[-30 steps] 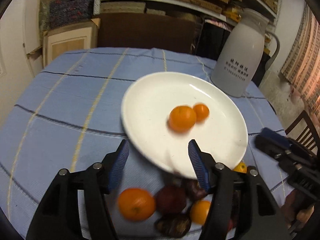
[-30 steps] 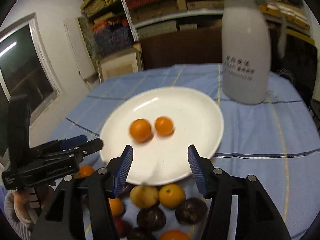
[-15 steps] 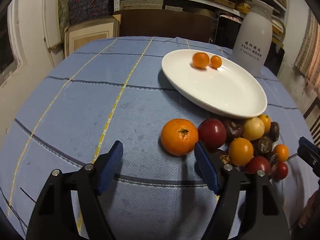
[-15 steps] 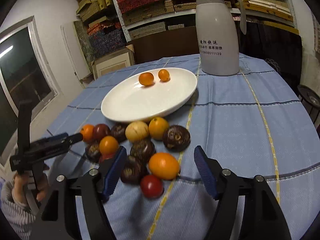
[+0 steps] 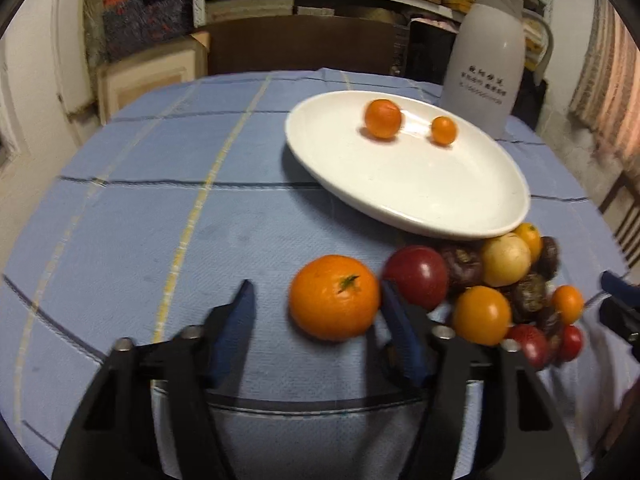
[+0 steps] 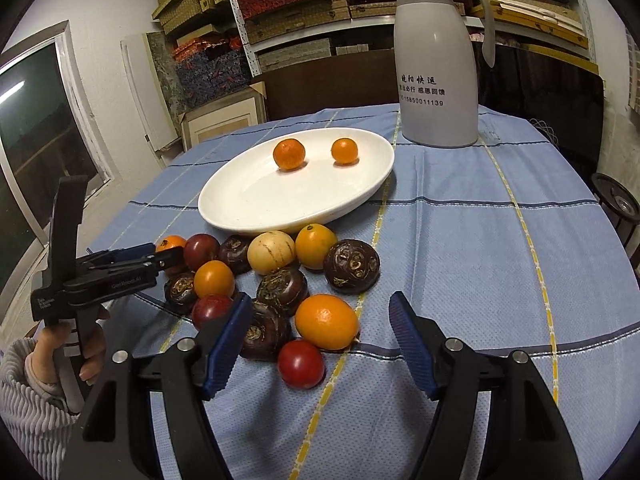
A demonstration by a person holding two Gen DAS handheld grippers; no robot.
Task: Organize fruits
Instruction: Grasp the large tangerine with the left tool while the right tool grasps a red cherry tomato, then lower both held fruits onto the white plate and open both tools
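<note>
- Here, the left gripper (image 5: 316, 308) is spread open low over the blue cloth (image 5: 160, 208), nothing clamped; a big orange (image 5: 334, 298) sits between its fingers, nearer the 3 o'clock finger, though I cannot tell if that pad touches it.
- The right gripper (image 6: 320, 328) is open too and holds nothing; another orange (image 6: 326, 322) and a red tomato (image 6: 301, 363) lie between its fingers.
- The fruit pile (image 6: 276, 272), a mix of oranges, red fruit, dark brown fruit and one pale fruit, lies on the cloth just beside the plate's 6 o'clock rim.
- The white plate (image 6: 280, 204) carries two small oranges (image 6: 289, 154) toward 12 o'clock, apart from each other.
- A white jug (image 6: 438, 64) stands past the plate at 1 o'clock.
- In the right wrist view, the left gripper reaches the pile from 9 o'clock.
</note>
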